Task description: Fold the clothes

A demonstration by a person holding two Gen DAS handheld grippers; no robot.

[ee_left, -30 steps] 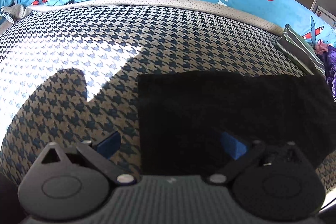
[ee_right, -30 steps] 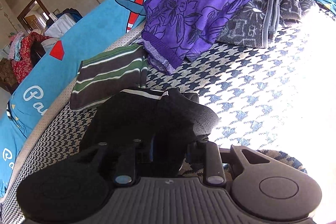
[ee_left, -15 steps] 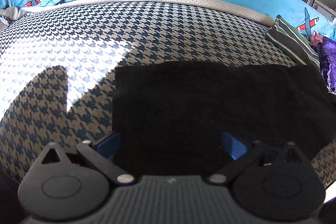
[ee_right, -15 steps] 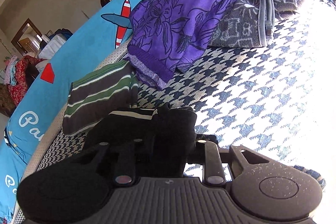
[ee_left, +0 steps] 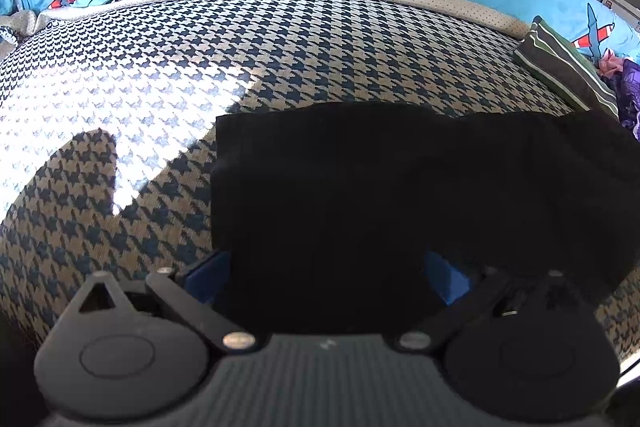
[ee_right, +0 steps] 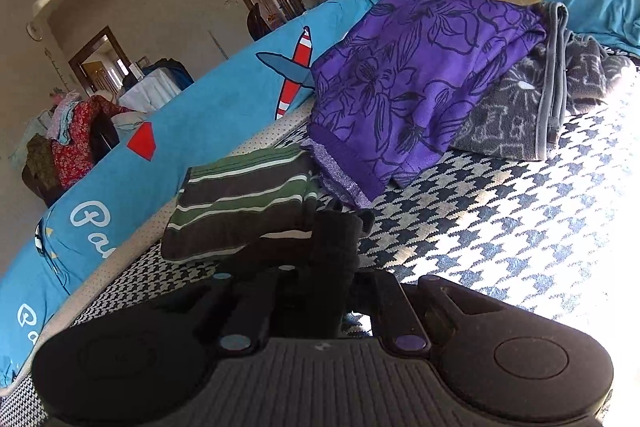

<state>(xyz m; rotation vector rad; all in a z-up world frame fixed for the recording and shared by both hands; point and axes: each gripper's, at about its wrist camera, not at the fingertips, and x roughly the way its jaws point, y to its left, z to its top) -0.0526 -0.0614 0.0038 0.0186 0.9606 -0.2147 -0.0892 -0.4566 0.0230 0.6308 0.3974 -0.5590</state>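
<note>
A black garment [ee_left: 360,195] is being spread flat on the houndstooth cover [ee_left: 160,99]. Its near edge is lying between the widely parted left gripper [ee_left: 326,279] fingers. A bunched end [ee_right: 332,247] is being pinched by the right gripper [ee_right: 320,291], just closed. A striped folded garment [ee_right: 240,199] is lying at eleven o'clock.

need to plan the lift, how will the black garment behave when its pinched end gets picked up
Probably floppy: the black garment lies limp on the houndstooth cover and bunches where the right hand-held gripper pinches it. Likely light, and it should drape and drag. The left hand-held gripper stands open over its edge.
</note>
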